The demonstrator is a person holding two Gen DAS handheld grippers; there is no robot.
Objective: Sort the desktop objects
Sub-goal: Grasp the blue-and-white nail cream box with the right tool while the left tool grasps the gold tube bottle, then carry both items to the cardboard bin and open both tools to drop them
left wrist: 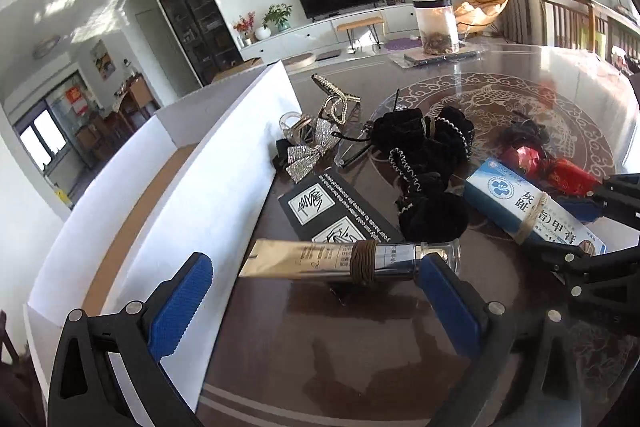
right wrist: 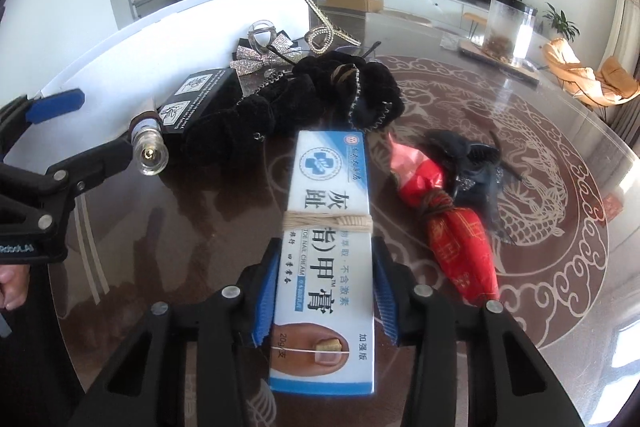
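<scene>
My left gripper [left wrist: 316, 277] is open, its blue pads on either side of a silver tube [left wrist: 344, 259] bound with a brown hair tie, lying on the glass table [left wrist: 360, 347]. The tube's clear cap also shows in the right wrist view [right wrist: 151, 155]. My right gripper [right wrist: 326, 281] is shut on a blue and white toe nail cream box [right wrist: 326, 227] wrapped with a beige band. The box also shows in the left wrist view [left wrist: 532, 207]. A white divided box [left wrist: 168, 211] stands left of the tube.
Black scrunchies [right wrist: 312, 99], a black card [left wrist: 336, 207], rhinestone bows and clips [left wrist: 316, 147], a red wrapped packet [right wrist: 452, 227] and a black hair clip [right wrist: 472, 163] lie on the table. A clear jar [left wrist: 436, 27] stands at the far edge.
</scene>
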